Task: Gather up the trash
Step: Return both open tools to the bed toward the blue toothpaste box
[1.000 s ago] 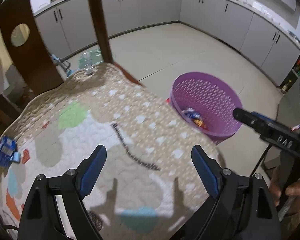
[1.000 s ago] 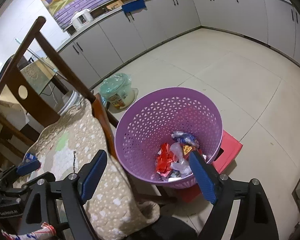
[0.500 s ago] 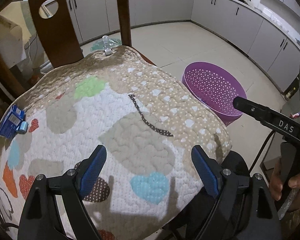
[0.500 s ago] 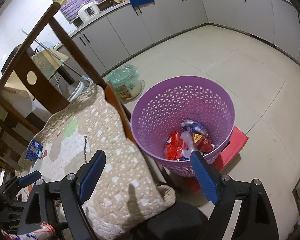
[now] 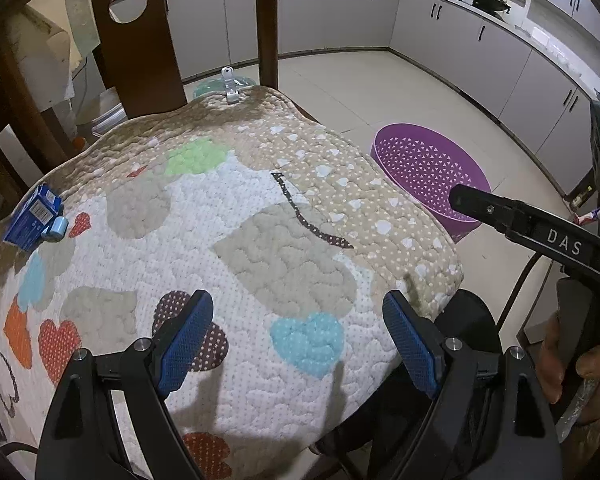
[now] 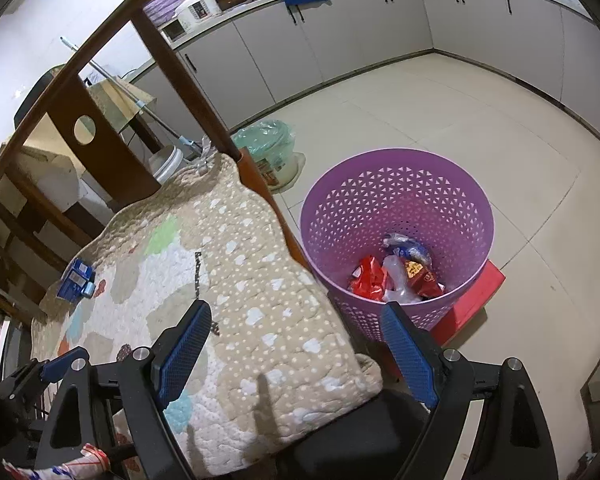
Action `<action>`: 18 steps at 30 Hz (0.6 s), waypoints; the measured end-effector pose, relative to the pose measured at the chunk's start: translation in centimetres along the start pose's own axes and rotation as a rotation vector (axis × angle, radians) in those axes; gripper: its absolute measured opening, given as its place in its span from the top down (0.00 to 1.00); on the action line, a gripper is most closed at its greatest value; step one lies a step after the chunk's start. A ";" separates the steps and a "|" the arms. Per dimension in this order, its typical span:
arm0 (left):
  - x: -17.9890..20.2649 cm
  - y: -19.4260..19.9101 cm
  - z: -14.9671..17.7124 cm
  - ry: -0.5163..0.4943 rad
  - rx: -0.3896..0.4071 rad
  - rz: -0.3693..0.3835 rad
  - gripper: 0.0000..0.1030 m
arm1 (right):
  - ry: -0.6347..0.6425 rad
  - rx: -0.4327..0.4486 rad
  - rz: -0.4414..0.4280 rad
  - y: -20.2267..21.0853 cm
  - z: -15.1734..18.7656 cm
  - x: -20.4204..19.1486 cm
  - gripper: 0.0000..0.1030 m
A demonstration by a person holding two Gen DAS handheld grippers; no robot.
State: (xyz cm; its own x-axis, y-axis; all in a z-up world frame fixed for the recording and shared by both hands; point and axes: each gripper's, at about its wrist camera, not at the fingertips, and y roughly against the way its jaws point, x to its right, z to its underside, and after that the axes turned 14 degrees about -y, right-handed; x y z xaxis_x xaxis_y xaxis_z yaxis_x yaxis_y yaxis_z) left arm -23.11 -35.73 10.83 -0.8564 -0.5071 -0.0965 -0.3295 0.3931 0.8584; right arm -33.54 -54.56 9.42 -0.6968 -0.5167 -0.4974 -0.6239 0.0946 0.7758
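Kitchen cabinets ring a tiled floor, and your work surface is a quilted heart-print cover (image 5: 260,240) draped over a wooden chair (image 5: 136,40). Your left hand-held gripper (image 5: 296,344) hovers over the near edge of that cover with its fingers wide apart and nothing between them; your right hand-held gripper (image 6: 296,344) is likewise spread and empty. The purple basket (image 6: 400,184) sits on the floor ahead and to the right of the right one, on a red stand (image 6: 480,292), close beside the chair, likely so drops are short. It already holds wrappers (image 6: 396,272).

The one piece left in sight is the blue carton (image 5: 34,216), lying on the cover far ahead and to the left of the left hand-held gripper, near the cover's edge.

Compared with a second ago, your left view has pulled back and risen: more of the cover shows, and the basket sits farther off. Your right view has swung from the basket toward the cover.
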 end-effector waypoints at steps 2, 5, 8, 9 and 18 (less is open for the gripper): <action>-0.3 0.3 0.4 0.007 0.003 -0.005 0.17 | 0.011 -0.003 0.000 0.0 0.2 -0.5 0.13; -0.9 0.6 1.0 0.019 0.009 -0.017 0.17 | 0.034 -0.006 0.002 0.0 0.7 -1.5 0.13; -1.7 0.8 1.7 0.038 0.012 -0.032 0.17 | 0.061 -0.012 0.004 0.0 1.2 -2.8 0.13; -2.1 0.8 2.0 0.050 0.012 -0.035 0.17 | 0.070 -0.015 0.004 -0.1 1.3 -3.1 0.13; -5.8 1.4 4.3 0.148 0.020 -0.065 0.17 | 0.164 -0.048 0.009 -1.2 3.2 -7.3 0.13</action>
State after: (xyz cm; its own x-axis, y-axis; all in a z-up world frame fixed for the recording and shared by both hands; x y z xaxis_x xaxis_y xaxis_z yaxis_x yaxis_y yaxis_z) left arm -20.33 -28.99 10.39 -0.7654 -0.6391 -0.0749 -0.3912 0.3698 0.8427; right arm -28.83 -48.21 10.87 -0.6329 -0.6486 -0.4228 -0.5974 0.0616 0.7996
